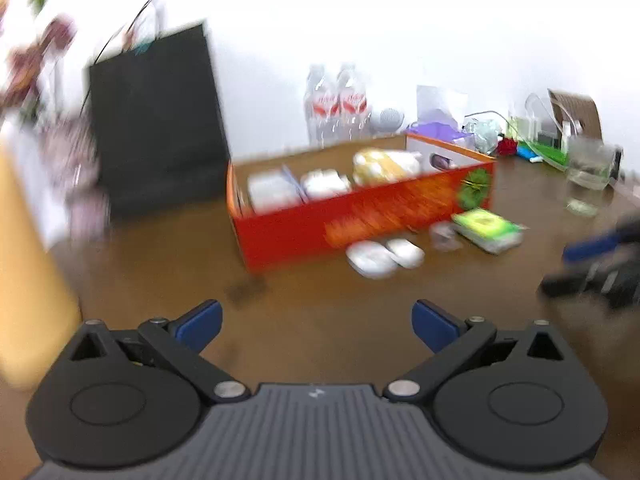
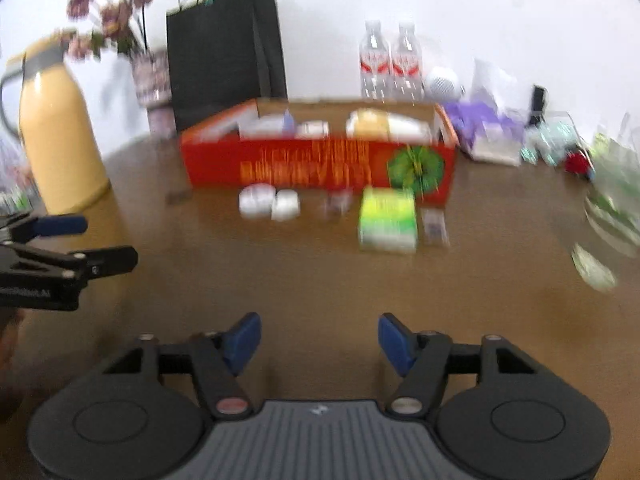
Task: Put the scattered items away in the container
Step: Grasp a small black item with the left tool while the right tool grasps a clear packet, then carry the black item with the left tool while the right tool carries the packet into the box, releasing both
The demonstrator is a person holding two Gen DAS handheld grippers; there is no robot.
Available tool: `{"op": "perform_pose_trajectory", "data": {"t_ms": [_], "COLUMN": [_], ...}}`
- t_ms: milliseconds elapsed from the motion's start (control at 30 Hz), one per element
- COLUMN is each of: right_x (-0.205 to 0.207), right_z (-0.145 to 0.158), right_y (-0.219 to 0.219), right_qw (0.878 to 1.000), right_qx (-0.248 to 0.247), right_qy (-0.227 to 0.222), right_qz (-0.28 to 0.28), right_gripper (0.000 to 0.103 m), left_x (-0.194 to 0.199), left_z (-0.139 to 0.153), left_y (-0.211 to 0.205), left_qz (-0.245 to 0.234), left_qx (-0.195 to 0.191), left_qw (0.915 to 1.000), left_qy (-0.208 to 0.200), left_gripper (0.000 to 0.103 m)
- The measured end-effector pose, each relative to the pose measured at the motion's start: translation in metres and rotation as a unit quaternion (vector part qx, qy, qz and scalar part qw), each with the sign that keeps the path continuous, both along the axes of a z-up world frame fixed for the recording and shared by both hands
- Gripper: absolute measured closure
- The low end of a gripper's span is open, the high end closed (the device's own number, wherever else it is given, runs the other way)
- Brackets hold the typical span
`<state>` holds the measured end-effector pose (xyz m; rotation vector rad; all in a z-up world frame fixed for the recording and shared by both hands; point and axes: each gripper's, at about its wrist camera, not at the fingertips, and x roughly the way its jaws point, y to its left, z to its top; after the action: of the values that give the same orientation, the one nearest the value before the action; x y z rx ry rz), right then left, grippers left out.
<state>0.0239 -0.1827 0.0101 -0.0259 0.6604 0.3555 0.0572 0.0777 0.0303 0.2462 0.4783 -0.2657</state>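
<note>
Red container (image 2: 320,160) stands near the middle of the brown table (image 2: 320,280), in front of a black paper bag (image 2: 224,52). It already holds several pale packets and a yellowish bundle, so the tidying is judged partly done.

Loose items remain on the table along its front wall. Reading left to right in the right wrist view: two white cases (image 2: 270,202) touching each other, a small clear object (image 2: 338,202) too blurred to identify, a green packet (image 2: 387,220), and a small pale card-like item (image 2: 434,226) just beside it. All lie outside the container.

Left gripper (image 1: 316,326) hovers over bare table, well short of the items, jaws spread wide with nothing between them.

Right gripper (image 2: 320,340) likewise points down toward the table in front of the loose items, jaws apart, narrower than the left, and empty. Neither has yet reached an item.
</note>
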Motion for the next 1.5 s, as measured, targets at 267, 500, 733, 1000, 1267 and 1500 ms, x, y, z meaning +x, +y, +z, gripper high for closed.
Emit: {"op": "perform_pose_trajectory", "data": {"t_ms": [267,500,733,1000,1267,1500], "right_x": [0.103,0.128,0.123,0.071,-0.043,-0.120], "right_z": [-0.007,-0.024,-0.026,0.003,0.041,0.025], "right_y": [0.040,0.036,0.041,0.037,0.009,-0.011], "right_qw": [1.000,0.998,0.999,0.999,0.984,0.976], "right_qx": [-0.003,-0.018,-0.032,-0.017,0.027,0.037], "right_qy": [0.019,0.030,0.011,-0.045,-0.177,-0.213], "right_qz": [-0.010,-0.045,-0.025,0.003,-0.008,-0.014], "right_gripper": [0.060,0.073,0.088,0.089,0.089,0.089], "left_x": [0.105,0.102,0.098,0.020,-0.103,-0.165], "left_z": [-0.030,-0.037,-0.031,0.009,0.029,0.012], "left_y": [0.049,0.050,0.040,0.015,-0.044,-0.074], "left_qz": [-0.014,-0.047,-0.023,0.039,0.092,0.097], "left_qx": [-0.077,-0.088,-0.065,-0.099,-0.182,-0.173], "left_qw": [0.9906,0.9882,0.9893,0.9931,0.9770,0.9766], "left_qy": [0.113,0.117,0.128,0.049,-0.061,-0.083], "left_gripper": [0.043,0.056,0.090,0.092,0.091,0.091]}}
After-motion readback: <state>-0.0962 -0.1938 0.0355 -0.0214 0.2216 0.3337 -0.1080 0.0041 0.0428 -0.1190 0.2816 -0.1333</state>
